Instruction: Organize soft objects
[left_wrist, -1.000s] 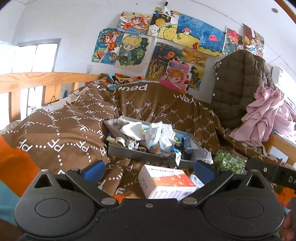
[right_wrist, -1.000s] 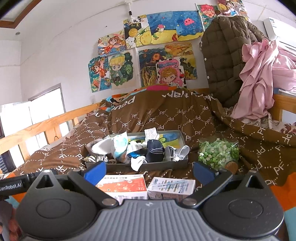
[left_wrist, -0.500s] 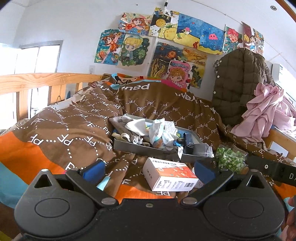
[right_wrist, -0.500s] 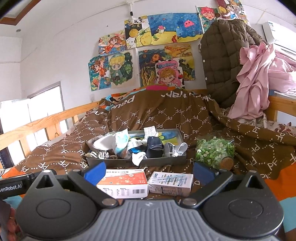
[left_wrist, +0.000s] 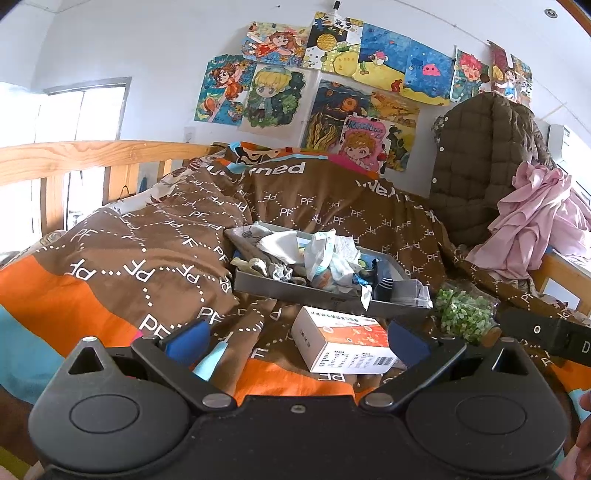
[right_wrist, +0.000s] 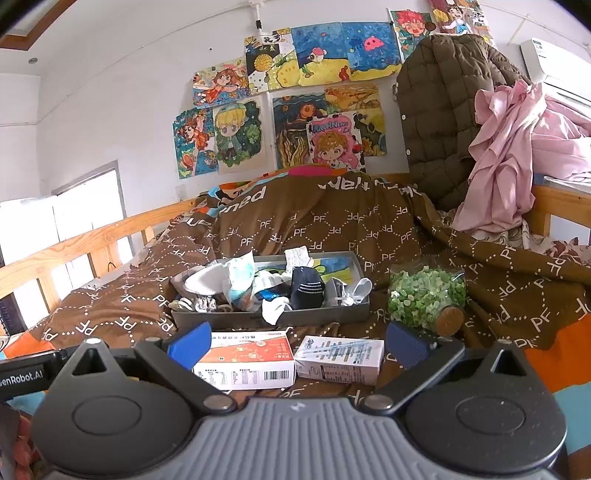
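On the quilt (right_wrist: 388, 236): "PF" print | left claw (right_wrist: 22, 369): "enRobot.AI"

A brown quilted blanket (right_wrist: 332, 229) is showing white dotted diamonds; ahead of the blue-padded right claw (right_wrist: 297, 341), a grey metal tray (right_wrist: 273, 317) is holding a navy striped sock (right_wrist: 306, 291).

1. We see a bed with a wooden rail (right_wrist: 92, 240), covered by a brown and orange quilt (right_wrist: 332, 229).
2. On the quilt lies a grey tray (right_wrist: 314, 317) of soft items.
3. Nearer us lie an orange-white box (right_wrist: 245, 360) and a pale box (right_wrist: 340, 360), side by side.
4. A cork-stoppered jar (right_wrist: 426, 299) lies just beside the tray.
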